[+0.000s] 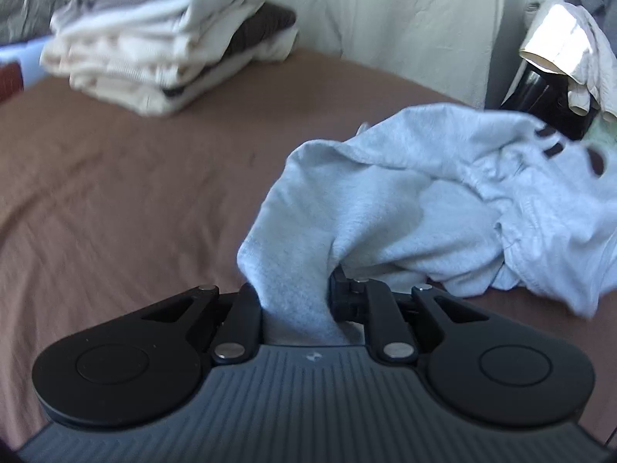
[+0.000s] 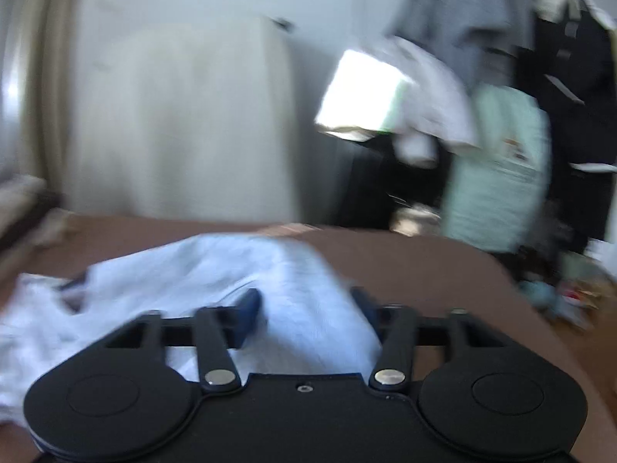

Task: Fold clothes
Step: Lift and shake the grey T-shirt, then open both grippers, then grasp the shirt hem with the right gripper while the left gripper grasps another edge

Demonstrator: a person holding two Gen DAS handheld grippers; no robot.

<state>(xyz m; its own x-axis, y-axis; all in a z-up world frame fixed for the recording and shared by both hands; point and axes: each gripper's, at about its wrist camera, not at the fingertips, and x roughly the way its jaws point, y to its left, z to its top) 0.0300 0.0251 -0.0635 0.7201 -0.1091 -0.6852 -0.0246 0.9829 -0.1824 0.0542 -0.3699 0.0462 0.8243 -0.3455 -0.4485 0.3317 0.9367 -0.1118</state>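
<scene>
Both grippers grip one grey garment point(image 1: 405, 200): left gripper point(image 1: 295, 293) pinches bunched cloth. Right gripper point(image 2: 304, 305) straddles cloth, closure unclear. Garment runs rightward from left gripper, crumpled.

A brown bedsheet point(image 1: 115, 193) and a pale curtain point(image 1: 385, 7) behind.

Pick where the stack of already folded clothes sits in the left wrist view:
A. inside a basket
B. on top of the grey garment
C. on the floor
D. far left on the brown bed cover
D: the folded stack rests on the brown bed cover, clear of the grey garment clamped in the left claw.
</scene>
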